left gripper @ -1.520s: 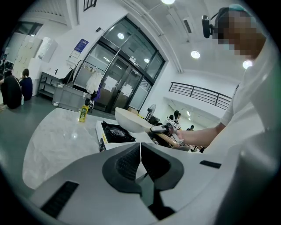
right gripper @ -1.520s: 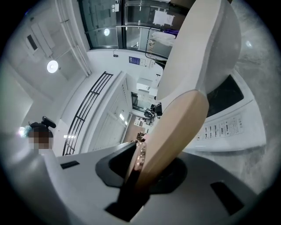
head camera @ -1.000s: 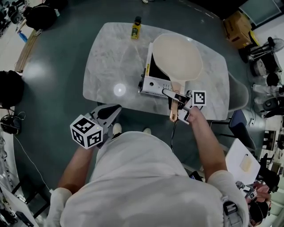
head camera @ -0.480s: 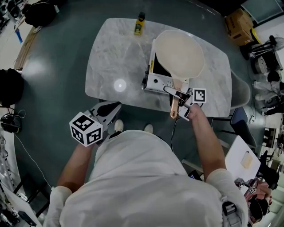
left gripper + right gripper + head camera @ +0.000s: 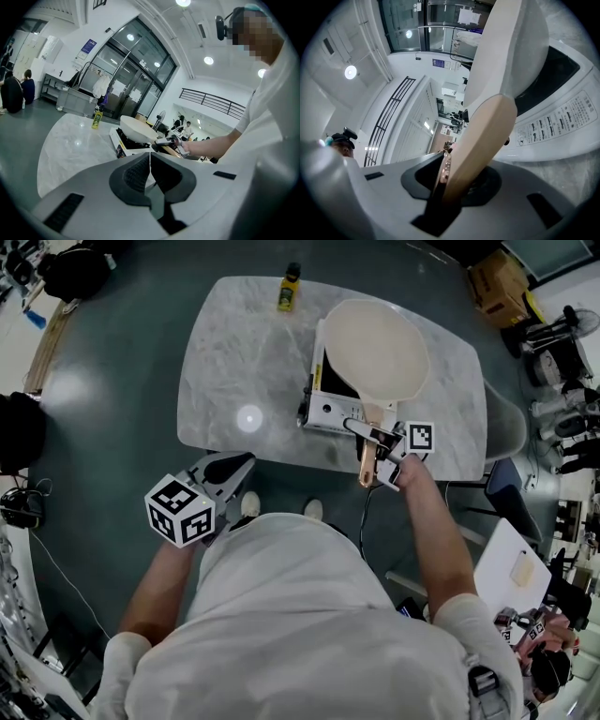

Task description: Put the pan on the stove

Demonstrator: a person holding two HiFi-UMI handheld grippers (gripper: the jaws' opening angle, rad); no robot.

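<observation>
**Jaws of right gripper [image 5: 361,432] ease a little as pan [image 5: 375,348] sits on stove [image 5: 323,413]**

Over the past second the right gripper has barely shifted, but its jaws have just been opening slightly. The wooden handle [image 5: 367,463] is between them and they remain clamped against it. The cream pan rests on the white stove as before. Its bowl covers most of the dark cooktop, and the handle juts out past the near edge of the marble bench [image 5: 225,362]. The left gripper [image 5: 234,465] hangs off the bench's near edge, over the floor, with its jaws together and nothing between them. A yellow bottle [image 5: 288,294] stands at the bench's far edge, well apart from the stove.
</observation>
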